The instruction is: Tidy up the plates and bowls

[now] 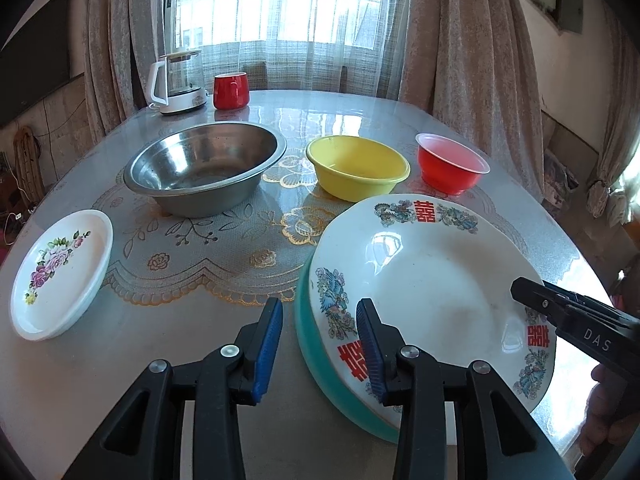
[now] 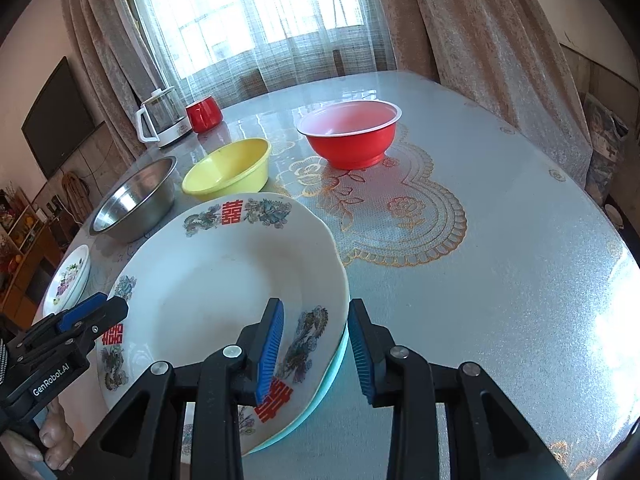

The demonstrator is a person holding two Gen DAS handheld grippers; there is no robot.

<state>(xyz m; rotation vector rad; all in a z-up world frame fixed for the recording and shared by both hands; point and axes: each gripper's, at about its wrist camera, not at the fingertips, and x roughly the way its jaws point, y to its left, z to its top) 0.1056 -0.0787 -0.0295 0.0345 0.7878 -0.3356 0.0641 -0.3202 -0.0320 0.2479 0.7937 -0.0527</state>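
Observation:
A large white plate with red characters and birds (image 1: pixel 432 280) (image 2: pixel 232 280) lies on a teal plate (image 1: pixel 316 356) (image 2: pixel 334 368) near the table's front. My left gripper (image 1: pixel 320 344) is open, its jaws straddling the left rim of the stacked plates. My right gripper (image 2: pixel 316 348) is open, its jaws straddling the right rim; it also shows in the left wrist view (image 1: pixel 528 292). A small white flowered dish (image 1: pixel 60 272) (image 2: pixel 68 280) sits left. A steel bowl (image 1: pixel 204 164) (image 2: pixel 136 200), a yellow bowl (image 1: pixel 358 166) (image 2: pixel 228 170) and a red bowl (image 1: pixel 452 164) (image 2: pixel 350 132) stand behind.
A glass kettle (image 1: pixel 176 80) (image 2: pixel 160 118) and a red mug (image 1: pixel 230 90) (image 2: pixel 204 114) stand at the far left of the round table (image 2: pixel 500 280). A lace mat (image 1: pixel 200 256) covers its middle. Curtains and a window lie beyond.

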